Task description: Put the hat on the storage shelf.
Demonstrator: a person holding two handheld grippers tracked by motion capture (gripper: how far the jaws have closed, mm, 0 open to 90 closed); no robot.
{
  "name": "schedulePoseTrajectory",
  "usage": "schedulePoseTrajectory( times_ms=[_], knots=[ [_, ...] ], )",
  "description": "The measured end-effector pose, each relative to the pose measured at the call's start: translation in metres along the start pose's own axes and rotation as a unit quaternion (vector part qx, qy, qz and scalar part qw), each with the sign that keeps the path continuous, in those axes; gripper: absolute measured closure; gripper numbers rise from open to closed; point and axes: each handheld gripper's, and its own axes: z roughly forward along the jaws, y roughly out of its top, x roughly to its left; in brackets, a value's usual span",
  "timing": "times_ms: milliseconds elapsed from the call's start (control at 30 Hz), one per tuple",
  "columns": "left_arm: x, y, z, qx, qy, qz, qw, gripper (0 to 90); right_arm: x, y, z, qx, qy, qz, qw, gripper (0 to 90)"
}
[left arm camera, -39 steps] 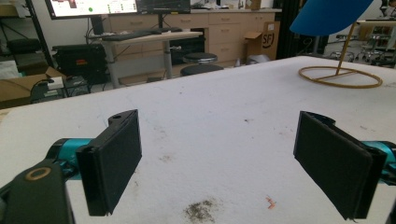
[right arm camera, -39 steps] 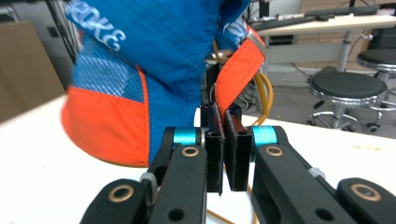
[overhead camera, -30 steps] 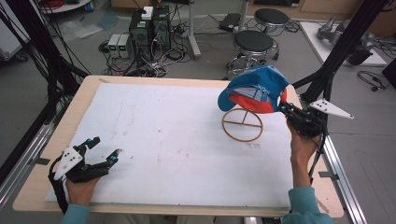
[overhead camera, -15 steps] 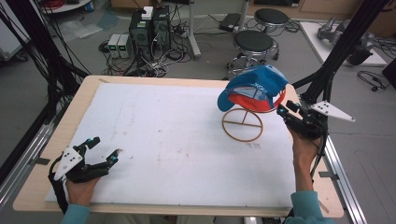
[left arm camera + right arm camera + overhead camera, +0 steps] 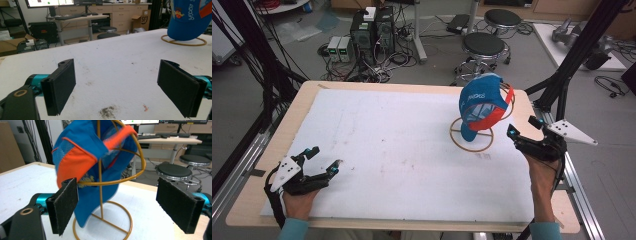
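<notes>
A blue and orange cap (image 5: 479,102) hangs tilted on a gold wire stand (image 5: 471,138) at the right of the white mat, its brim drooping toward the ring base. My right gripper (image 5: 522,126) hovers just right of the stand; its jaws have just been opening and hold nothing. In the right gripper view the cap (image 5: 82,162) is blurred on the stand (image 5: 100,195), beyond the open gripper (image 5: 122,205) and apart from it. My left gripper (image 5: 324,157) rests open at the near left corner. The left gripper view shows that gripper (image 5: 120,87) empty, with the cap (image 5: 187,20) far off.
The white mat (image 5: 387,150) covers a wooden table (image 5: 522,100). Black frame posts (image 5: 572,65) rise just beyond the right edge. Two stools (image 5: 483,46) and computer boxes (image 5: 372,30) stand on the floor past the far edge.
The right gripper's jaws opened and let go of the cap, then drew back to the right. The cap swung over and now hangs lower on the stand. The left gripper stayed put.
</notes>
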Motion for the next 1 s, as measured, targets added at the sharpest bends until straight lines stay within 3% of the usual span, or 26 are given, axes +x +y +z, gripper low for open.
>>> schedulePoseTrajectory(
  times_ms=[267,567,767,1000],
  knots=[
    [0.000,0.000,0.001,0.003,0.002,-0.001,1.0000,15.5,0.011,-0.014,-0.014,-0.008,0.008,0.001,0.9999,14.6],
    [0.001,0.000,0.000,0.002,0.003,-0.005,1.0000,15.5,0.036,-0.044,-0.024,-0.023,0.026,0.002,0.9994,12.2],
    [-0.001,0.000,0.000,0.000,0.005,0.003,1.0000,15.5,0.059,-0.076,-0.016,-0.021,0.037,-0.005,0.9991,12.1],
    [0.000,0.000,-0.001,-0.003,0.005,0.002,1.0000,15.4,0.074,-0.106,-0.001,-0.007,0.042,0.001,0.9991,12.1]
  ],
)
